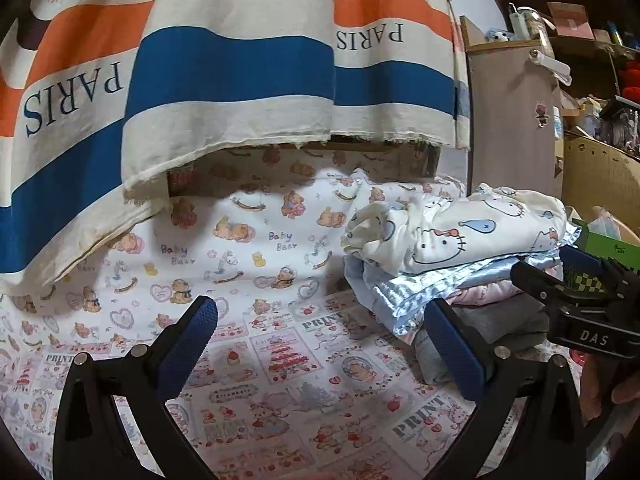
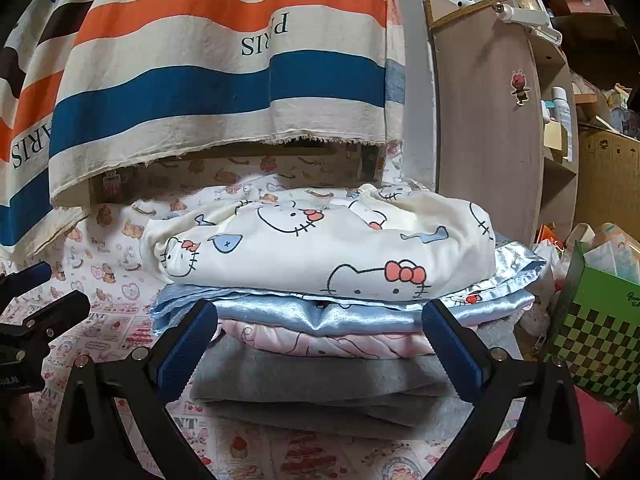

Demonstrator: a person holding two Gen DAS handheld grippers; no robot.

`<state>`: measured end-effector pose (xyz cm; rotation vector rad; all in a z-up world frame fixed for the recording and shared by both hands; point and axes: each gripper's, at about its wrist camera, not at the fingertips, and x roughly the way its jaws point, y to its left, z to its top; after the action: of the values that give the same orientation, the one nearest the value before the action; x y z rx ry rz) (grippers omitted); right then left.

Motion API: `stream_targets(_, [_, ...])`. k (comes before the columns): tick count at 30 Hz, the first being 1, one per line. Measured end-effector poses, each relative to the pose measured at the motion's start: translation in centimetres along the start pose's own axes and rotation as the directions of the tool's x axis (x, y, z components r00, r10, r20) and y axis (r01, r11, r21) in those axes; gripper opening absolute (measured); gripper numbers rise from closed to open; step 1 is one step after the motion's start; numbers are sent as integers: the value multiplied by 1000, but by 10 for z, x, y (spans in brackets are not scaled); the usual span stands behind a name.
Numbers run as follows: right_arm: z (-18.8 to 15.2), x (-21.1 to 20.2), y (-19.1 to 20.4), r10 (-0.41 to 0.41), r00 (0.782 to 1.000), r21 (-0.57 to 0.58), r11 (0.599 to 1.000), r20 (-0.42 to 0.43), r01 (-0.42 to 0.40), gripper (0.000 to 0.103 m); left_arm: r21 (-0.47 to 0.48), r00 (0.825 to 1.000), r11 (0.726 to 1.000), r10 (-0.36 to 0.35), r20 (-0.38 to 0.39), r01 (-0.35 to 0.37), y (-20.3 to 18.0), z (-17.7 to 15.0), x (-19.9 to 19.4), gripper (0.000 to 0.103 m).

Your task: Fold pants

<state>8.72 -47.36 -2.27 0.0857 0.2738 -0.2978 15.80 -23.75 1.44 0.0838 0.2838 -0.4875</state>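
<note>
Right gripper (image 2: 320, 344) spread wide, empty, aimed square at folded stack, blue pads level with satin layer (image 2: 320, 314), likely backing off finished placement; left gripper (image 1: 320, 344) likewise gaping, nothing held, over bare printed bedsheet (image 1: 280, 360) left of stack; Hello Kitty pants (image 2: 320, 248) folded, topping pile, far right of bed; striped PARIS cloth (image 2: 224, 80) hangs behind.

Striped PARIS cloth (image 2: 224, 80) hangs beside a cluttered wooden shelf (image 2: 488, 128).

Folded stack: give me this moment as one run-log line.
stack: four folded garments, cat-print pants on top | left gripper: open, empty | right gripper: open, empty, facing stack | surface: printed bedsheet
</note>
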Motion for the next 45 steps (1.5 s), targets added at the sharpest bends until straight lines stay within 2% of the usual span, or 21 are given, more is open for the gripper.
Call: stream_targets(45, [-1, 2, 1, 10, 1000, -1, 1000, -7, -10, 102, 3, 1000, 1000, 7, -7, -7, 1, 0, 1, 103])
